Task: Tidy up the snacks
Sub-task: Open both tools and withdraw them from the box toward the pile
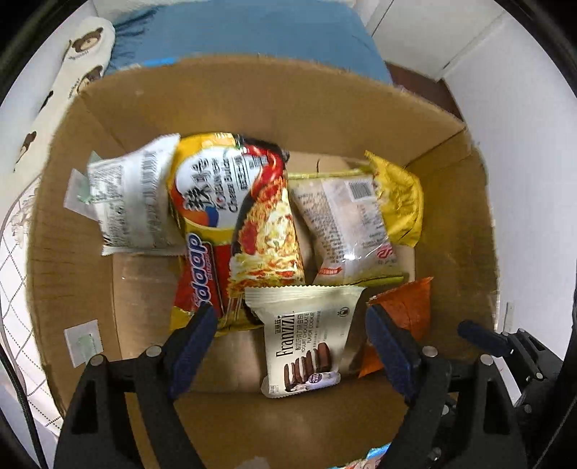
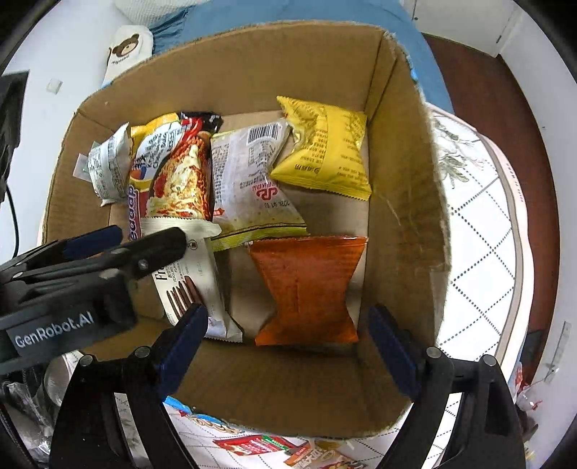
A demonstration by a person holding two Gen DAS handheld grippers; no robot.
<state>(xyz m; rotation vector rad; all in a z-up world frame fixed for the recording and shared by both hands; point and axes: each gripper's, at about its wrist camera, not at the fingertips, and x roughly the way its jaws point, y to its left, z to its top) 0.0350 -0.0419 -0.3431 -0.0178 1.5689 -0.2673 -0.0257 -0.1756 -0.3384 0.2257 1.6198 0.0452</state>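
A cardboard box (image 1: 252, 101) (image 2: 252, 65) holds several snack packs. A cream Franzzi cookie pack (image 1: 306, 335) (image 2: 202, 281) lies flat on the box floor, and my left gripper (image 1: 290, 324) (image 2: 137, 240) stands open over it, pads clear of the pack on both sides. An orange pack (image 1: 404, 306) (image 2: 306, 285) lies beside it under my open right gripper (image 2: 286, 317), untouched by the pads. Further back lie a red-and-yellow noodle pack (image 1: 245, 202) (image 2: 176, 173), a white pack (image 1: 133, 202), a translucent pack (image 1: 346, 223) (image 2: 249, 180) and a yellow pack (image 1: 400, 202) (image 2: 324, 151).
The box stands on a checked tablecloth (image 2: 479, 252). More snack packs (image 2: 259, 443) lie on the cloth at the box's near wall. A blue cloth (image 1: 252, 32) and a bear-print item (image 1: 83, 54) (image 2: 126, 50) sit behind the box. The box walls rise close to both grippers.
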